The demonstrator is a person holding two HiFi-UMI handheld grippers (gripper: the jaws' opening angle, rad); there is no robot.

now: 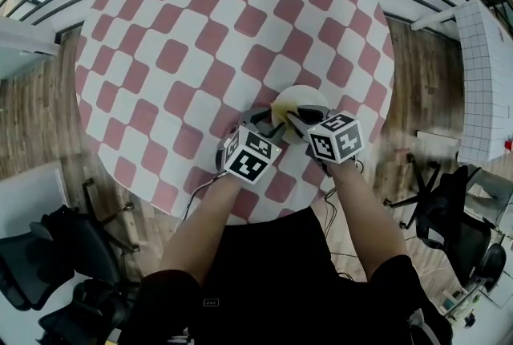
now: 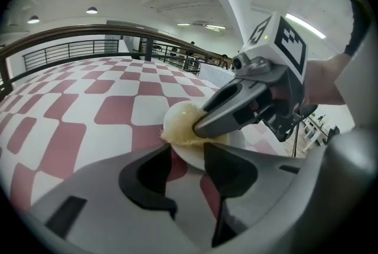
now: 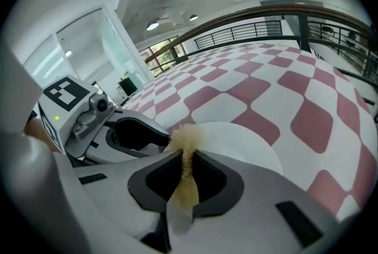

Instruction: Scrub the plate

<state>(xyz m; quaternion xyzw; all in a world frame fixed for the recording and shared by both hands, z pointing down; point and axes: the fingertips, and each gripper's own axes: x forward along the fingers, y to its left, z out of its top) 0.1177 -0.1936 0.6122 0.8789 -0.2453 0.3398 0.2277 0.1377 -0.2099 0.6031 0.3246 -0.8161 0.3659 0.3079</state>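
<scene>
Red and white squares are covering the big round table (image 1: 200, 30). A small round white plate (image 1: 311, 93) is sitting on it, close to the near edge, right in front of the person. The right gripper (image 3: 188, 159) is squeezing a thin, fuzzy yellow scrubbing pad (image 3: 188, 142) tight between its jaws. The fuzzy end of the pad is sticking out past the jaws and is lying on the near left part of the plate. The left gripper (image 2: 188, 155) is pointing at the plate from the near left side. Its jaws are standing a little way apart, with nothing pinched between them. The near rim of the plate is showing in the gap at their tips. I cannot tell if the jaws are touching the rim. The two grippers are sitting very close together, and the right one is reaching across just in front of the left one.
</scene>
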